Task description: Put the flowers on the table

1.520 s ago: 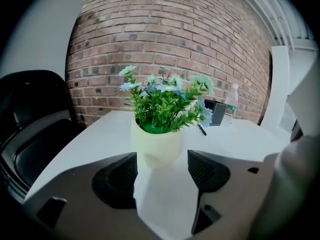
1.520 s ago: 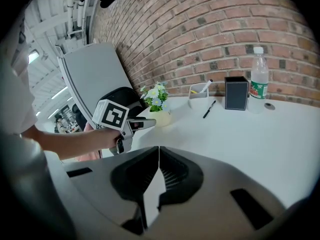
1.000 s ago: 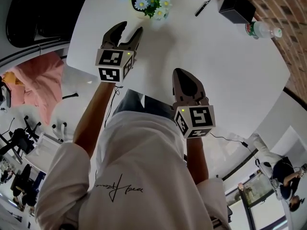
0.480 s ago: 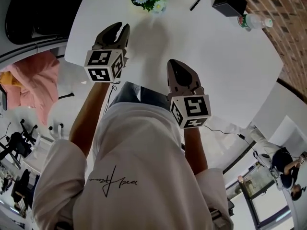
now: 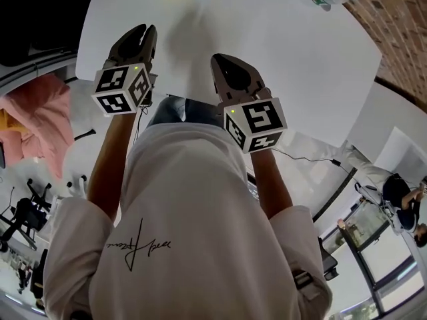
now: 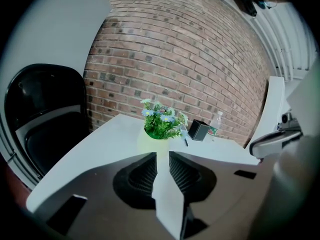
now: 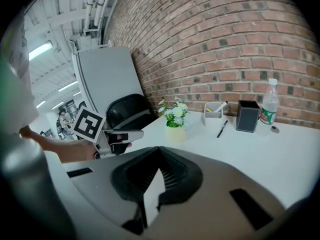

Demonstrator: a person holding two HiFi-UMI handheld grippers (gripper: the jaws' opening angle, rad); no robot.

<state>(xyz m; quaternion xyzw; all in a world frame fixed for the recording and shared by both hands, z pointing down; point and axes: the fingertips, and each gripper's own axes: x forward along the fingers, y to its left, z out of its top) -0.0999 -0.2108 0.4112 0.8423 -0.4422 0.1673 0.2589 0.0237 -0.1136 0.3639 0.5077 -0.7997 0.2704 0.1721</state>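
Against the brick wall (image 6: 200,59), the white tabletop (image 6: 110,139) bears the flowers (image 6: 160,121) upright, well apart from our hands, where we hold the left claw (image 6: 163,154) empty, its jaws just closing to a narrow gap, and the right claw (image 7: 159,149) shut on nothing.

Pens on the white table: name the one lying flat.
The black pen between the grey cup and black box; the other pen stands in that cup.
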